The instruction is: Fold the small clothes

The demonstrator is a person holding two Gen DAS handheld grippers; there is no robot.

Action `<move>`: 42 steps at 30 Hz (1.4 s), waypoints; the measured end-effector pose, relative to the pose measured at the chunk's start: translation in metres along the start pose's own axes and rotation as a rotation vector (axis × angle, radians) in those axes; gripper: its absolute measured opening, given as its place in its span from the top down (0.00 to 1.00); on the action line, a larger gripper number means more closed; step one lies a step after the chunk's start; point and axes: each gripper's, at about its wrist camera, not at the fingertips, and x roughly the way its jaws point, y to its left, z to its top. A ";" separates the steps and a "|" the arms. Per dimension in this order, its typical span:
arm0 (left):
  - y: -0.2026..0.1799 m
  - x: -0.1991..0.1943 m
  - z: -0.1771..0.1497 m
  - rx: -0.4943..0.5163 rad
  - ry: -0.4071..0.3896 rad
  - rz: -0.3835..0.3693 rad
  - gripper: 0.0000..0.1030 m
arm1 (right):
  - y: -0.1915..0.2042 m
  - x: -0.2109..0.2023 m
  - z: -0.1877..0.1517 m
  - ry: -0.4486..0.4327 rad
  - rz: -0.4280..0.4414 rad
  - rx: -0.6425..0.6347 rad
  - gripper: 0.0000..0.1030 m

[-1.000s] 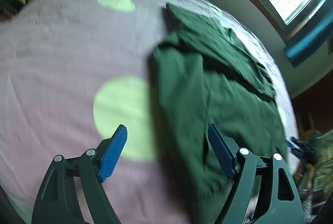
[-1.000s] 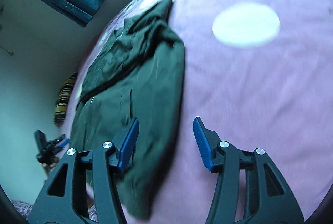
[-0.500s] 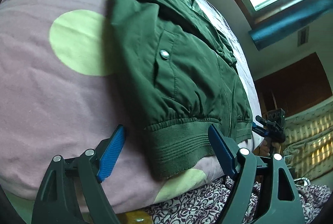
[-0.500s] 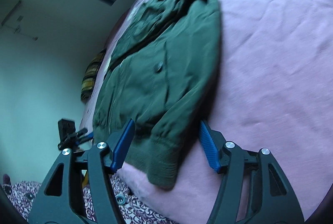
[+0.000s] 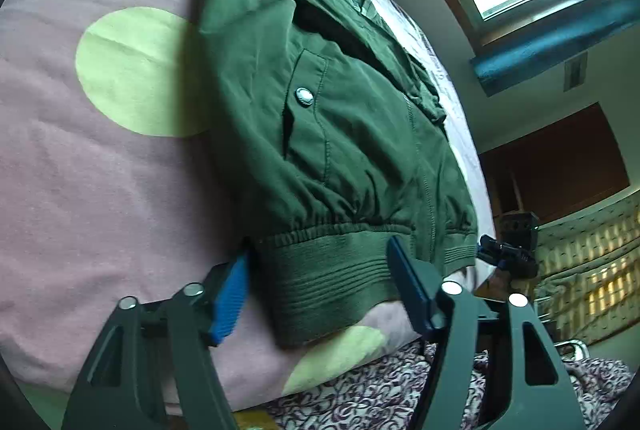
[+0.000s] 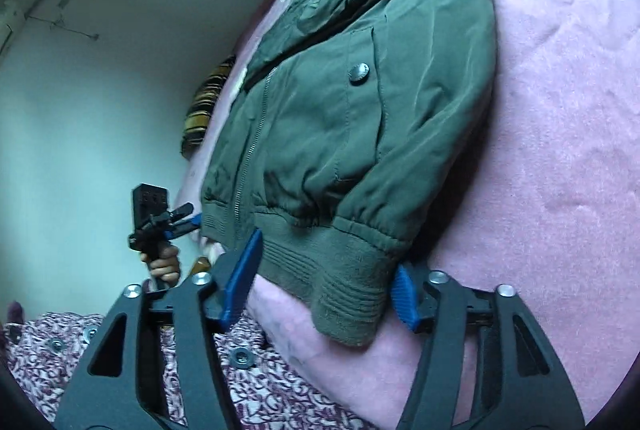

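Both tools, left tool [image 5: 316, 270] and right tool [image 6: 326, 266], closing half-wide around jacket [image 5: 320, 118] hem [image 5: 332, 270]: thick ribbing may slip, or pads snag bed sheet [image 5: 100, 190] underneath.

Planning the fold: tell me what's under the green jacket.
The green jacket lies on a pink blanket with pale green dots; one dot runs under its edge. Anything else beneath is covered.

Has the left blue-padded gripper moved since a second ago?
Yes. The left gripper has drawn back toward the near bed edge; its closing jaws now straddle the ribbed hem of the dark green jacket on the pink sheet.
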 end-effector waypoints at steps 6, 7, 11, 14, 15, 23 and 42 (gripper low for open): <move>-0.002 -0.003 -0.006 -0.004 -0.007 0.018 0.38 | -0.002 0.004 0.002 0.001 0.007 -0.001 0.57; -0.004 -0.001 -0.005 0.001 -0.011 0.017 0.38 | -0.001 0.006 0.002 0.000 0.007 -0.006 0.57; -0.011 0.007 0.001 0.010 -0.005 0.054 0.44 | -0.001 0.011 0.001 0.006 -0.020 -0.011 0.74; -0.009 0.007 0.001 0.009 0.010 0.090 0.66 | -0.002 0.012 -0.002 0.018 -0.036 -0.021 0.84; -0.006 0.007 0.001 -0.006 0.020 0.071 0.72 | -0.001 0.012 -0.002 0.019 -0.038 -0.023 0.85; -0.006 -0.018 0.009 -0.072 -0.045 -0.092 0.87 | -0.006 -0.005 0.002 -0.038 0.197 0.089 0.88; -0.006 0.032 0.201 -0.186 -0.198 -0.240 0.88 | -0.046 0.036 0.181 -0.229 0.455 0.299 0.89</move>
